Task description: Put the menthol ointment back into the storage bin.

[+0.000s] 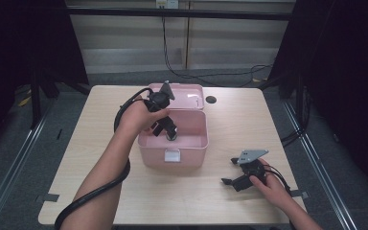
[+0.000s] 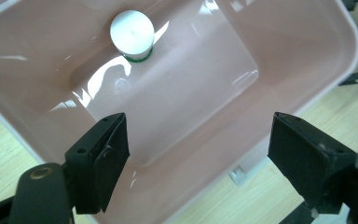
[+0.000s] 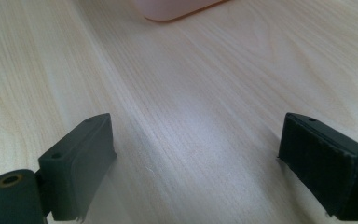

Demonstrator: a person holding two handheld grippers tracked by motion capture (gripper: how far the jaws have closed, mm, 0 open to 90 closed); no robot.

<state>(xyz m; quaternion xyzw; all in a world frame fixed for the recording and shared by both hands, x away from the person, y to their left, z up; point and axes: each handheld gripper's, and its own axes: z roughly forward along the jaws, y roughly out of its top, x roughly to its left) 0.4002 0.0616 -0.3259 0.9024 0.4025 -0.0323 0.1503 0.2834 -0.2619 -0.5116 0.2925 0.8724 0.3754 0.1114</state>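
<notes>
My left gripper (image 2: 198, 154) hung over the open pink box (image 1: 199, 143), jaws wide with nothing between them. The small white-capped bottle (image 2: 132, 33) stood upright on the box floor, well apart from the jaws. My right gripper (image 3: 196, 163) rested low over the bare desk (image 3: 205, 84), near the box, jaws also wide and empty.
</notes>
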